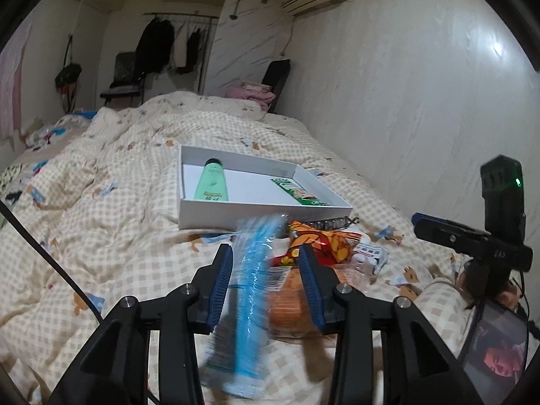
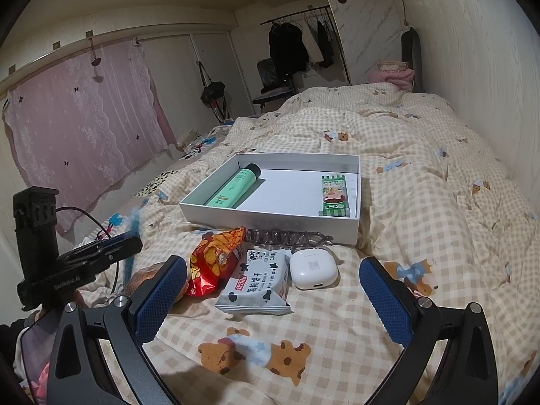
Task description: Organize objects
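A white open box (image 1: 263, 216) (image 2: 270, 222) lies on the checked duvet, holding a green tube (image 1: 211, 184) (image 2: 236, 185) and a green snack bar (image 1: 297, 194) (image 2: 334, 195). My left gripper (image 1: 266, 253) is open; a blurred blue item in clear wrap (image 1: 251, 297) stands between its pads without touching either. Behind it lie a red snack bag (image 1: 324, 239) (image 2: 212, 260) and an orange packet (image 1: 287, 303). My right gripper (image 2: 273, 261) is open wide and empty, just short of a cow-print biscuit packet (image 2: 256, 283), a white earbuds case (image 2: 314, 270) and a dark hair clip (image 2: 287, 236).
The bed runs along a pale wall (image 1: 422, 84) on the right. A pink curtain (image 2: 84, 128) hangs at the left. A chair (image 2: 273, 84), a clothes rail (image 2: 300, 44) and folded pink bedding (image 2: 391, 74) stand beyond the bed. A phone screen (image 1: 496, 354) sits low between the grippers.
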`<action>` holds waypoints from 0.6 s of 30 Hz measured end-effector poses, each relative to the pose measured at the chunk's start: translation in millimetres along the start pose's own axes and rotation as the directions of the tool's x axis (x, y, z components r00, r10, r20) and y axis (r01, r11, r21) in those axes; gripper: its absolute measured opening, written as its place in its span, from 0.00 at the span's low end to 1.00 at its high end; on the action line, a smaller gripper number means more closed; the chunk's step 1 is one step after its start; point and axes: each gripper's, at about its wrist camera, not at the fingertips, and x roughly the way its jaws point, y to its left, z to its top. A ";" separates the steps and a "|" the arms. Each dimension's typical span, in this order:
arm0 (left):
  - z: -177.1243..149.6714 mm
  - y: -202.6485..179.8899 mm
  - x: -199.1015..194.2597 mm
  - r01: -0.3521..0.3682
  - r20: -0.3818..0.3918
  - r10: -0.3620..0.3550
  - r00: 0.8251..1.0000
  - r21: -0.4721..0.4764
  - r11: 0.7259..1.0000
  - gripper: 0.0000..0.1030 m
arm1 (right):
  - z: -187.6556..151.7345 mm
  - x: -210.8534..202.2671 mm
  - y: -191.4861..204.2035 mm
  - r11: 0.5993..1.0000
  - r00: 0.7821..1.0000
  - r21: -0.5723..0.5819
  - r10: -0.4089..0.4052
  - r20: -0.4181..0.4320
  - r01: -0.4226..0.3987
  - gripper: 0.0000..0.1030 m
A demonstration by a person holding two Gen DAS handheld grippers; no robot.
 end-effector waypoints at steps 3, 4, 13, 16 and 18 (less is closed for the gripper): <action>0.6 1.1 3.5 -0.002 -0.020 0.002 1.000 -0.004 1.000 0.44 | -0.2 -0.1 -0.1 1.000 1.000 0.000 0.000 0.001 0.000 1.00; 1.0 3.7 6.3 -0.004 -0.037 0.003 0.999 -0.016 1.000 0.46 | -0.1 0.0 -0.2 1.000 1.000 0.000 0.000 0.000 0.000 1.00; -2.2 22.5 34.5 -0.038 -0.253 0.018 0.967 -0.075 0.996 0.53 | -0.1 0.0 -0.7 1.000 1.000 0.012 0.009 -0.005 -0.009 1.00; -2.3 34.0 41.6 -0.030 -0.296 -0.009 0.955 -0.125 0.992 0.53 | 0.1 0.3 -1.4 1.000 1.000 0.017 0.009 -0.008 -0.009 1.00; 2.9 41.1 49.3 -0.005 -0.335 -0.048 0.941 -0.155 0.988 0.52 | 0.1 0.8 -2.9 1.000 1.000 0.018 0.010 -0.009 -0.010 1.00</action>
